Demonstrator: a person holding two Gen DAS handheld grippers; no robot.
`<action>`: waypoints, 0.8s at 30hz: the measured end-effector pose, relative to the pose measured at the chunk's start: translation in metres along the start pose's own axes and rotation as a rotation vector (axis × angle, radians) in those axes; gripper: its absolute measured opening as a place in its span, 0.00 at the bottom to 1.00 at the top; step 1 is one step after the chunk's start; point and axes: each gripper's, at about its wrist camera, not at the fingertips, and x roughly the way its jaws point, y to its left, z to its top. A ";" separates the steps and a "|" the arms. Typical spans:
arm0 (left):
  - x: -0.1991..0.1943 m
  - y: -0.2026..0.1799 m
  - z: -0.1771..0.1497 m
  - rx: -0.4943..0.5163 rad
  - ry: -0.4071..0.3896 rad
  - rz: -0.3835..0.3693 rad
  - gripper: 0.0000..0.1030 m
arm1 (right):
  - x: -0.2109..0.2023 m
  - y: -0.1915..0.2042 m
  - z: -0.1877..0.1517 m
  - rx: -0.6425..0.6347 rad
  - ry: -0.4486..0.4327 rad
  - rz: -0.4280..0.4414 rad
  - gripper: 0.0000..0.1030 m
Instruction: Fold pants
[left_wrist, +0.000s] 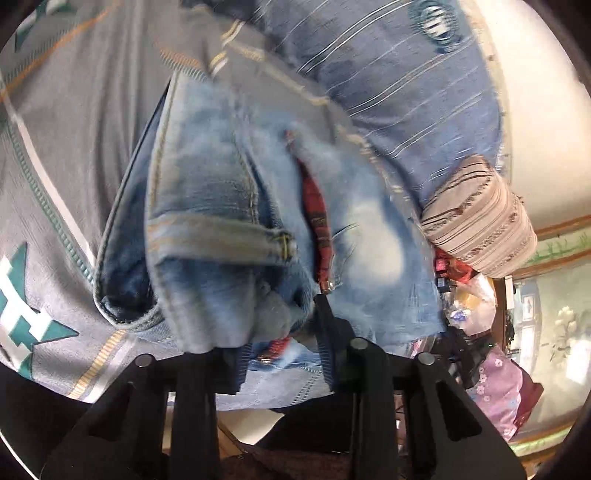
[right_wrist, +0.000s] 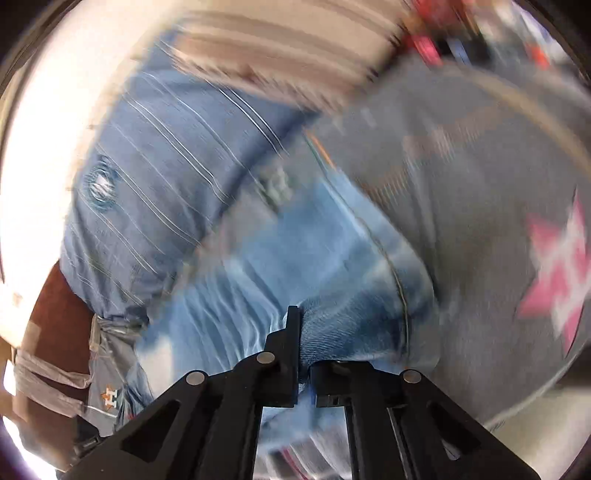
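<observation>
Black fingers of our right gripper (right_wrist: 300, 354) pinch the jeans (right_wrist: 280, 258). Our left gripper (left_wrist: 284, 328) clamps bunched denim too. We see the jeans on a grey bedspread (left_wrist: 74, 147); no containers discernible.

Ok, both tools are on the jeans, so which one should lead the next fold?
Probably the left. The left tool grips a thick bunched end of the jeans, with hem and seams sharp in view. The right tool pinches only a thin fold, and its view is motion-blurred.
</observation>
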 end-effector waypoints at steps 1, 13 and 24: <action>-0.001 -0.002 -0.002 0.018 -0.007 0.025 0.27 | -0.010 0.010 0.005 -0.047 -0.039 0.019 0.02; 0.013 0.034 -0.029 0.023 0.190 -0.014 0.24 | -0.005 -0.041 -0.038 0.062 0.041 -0.142 0.13; -0.054 0.038 0.028 0.142 -0.078 -0.003 0.74 | -0.007 0.112 -0.055 -0.328 0.157 -0.023 0.56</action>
